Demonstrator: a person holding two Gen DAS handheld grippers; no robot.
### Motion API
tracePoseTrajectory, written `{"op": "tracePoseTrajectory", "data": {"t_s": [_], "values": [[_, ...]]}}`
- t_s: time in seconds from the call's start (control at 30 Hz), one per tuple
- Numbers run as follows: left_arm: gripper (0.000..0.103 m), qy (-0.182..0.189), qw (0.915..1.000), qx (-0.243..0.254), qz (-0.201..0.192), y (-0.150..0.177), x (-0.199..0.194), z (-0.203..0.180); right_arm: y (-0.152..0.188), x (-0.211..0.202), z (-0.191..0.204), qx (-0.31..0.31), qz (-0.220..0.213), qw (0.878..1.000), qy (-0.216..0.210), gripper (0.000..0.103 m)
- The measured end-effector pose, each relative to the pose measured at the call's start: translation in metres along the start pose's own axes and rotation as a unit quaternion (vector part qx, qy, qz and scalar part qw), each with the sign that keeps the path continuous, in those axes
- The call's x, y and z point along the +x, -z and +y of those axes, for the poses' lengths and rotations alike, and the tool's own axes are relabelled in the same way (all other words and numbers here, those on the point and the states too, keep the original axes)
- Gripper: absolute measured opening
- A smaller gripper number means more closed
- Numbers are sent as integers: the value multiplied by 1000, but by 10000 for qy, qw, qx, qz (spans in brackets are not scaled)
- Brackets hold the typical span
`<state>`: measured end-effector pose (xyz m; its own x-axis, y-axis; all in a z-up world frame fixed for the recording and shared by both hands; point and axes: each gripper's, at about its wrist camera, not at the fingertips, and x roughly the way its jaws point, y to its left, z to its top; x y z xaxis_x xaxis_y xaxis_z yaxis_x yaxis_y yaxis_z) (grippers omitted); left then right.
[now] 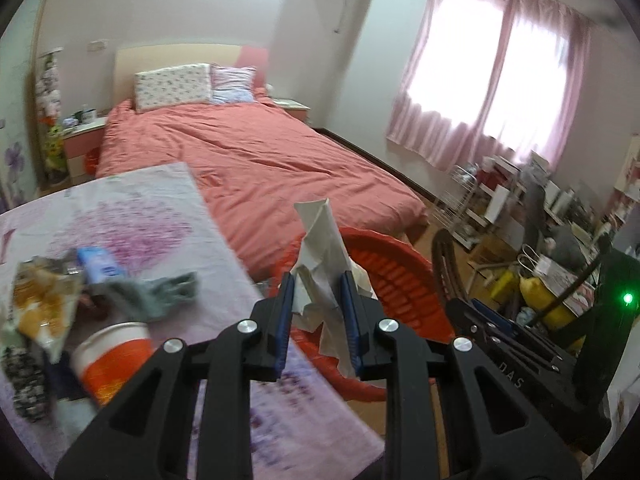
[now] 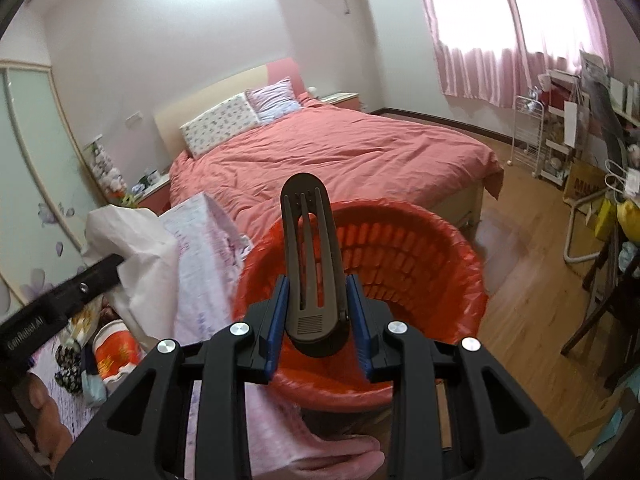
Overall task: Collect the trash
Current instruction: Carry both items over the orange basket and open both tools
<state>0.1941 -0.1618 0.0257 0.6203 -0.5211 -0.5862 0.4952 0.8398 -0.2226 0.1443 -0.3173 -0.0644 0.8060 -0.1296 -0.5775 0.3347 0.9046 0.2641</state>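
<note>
Roughly midway: the left claw [image 1: 318, 300] pinches crumpled paper [image 1: 320, 256] and the right claw [image 2: 316, 308] a dark hair clip [image 2: 310, 264], both poised over the red bin [image 2: 400, 248] ahead, while a cup [image 1: 116, 356] and wrappers [image 1: 44, 300] wait on the worktop [image 1: 160, 208] to the left claw's left

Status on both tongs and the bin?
Left tongs shut on crumpled paper. Right tongs shut on dark hair clip. Red bin ahead, nothing blocking.
</note>
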Motion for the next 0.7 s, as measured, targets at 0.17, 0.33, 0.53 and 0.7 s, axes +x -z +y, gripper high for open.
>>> {"op": "tracePoseTrajectory", "data": {"t_s": [0.17,0.33,0.53,0.7], "values": [[24,193,9996,109,149,-1,32,-16,-4,11,-19,244,7,9997,25,30],[28,246,9991,148,301,-4,63,-26,-10,24,-33,433,32,9991,-11,30],[50,27,9990,56,453,-2,83,-13,-12,34,-40,547,110,9984,-33,50],[56,-211,9984,-37,526,0,78,7,-8,26,-36,507,110,9986,64,50]]}}
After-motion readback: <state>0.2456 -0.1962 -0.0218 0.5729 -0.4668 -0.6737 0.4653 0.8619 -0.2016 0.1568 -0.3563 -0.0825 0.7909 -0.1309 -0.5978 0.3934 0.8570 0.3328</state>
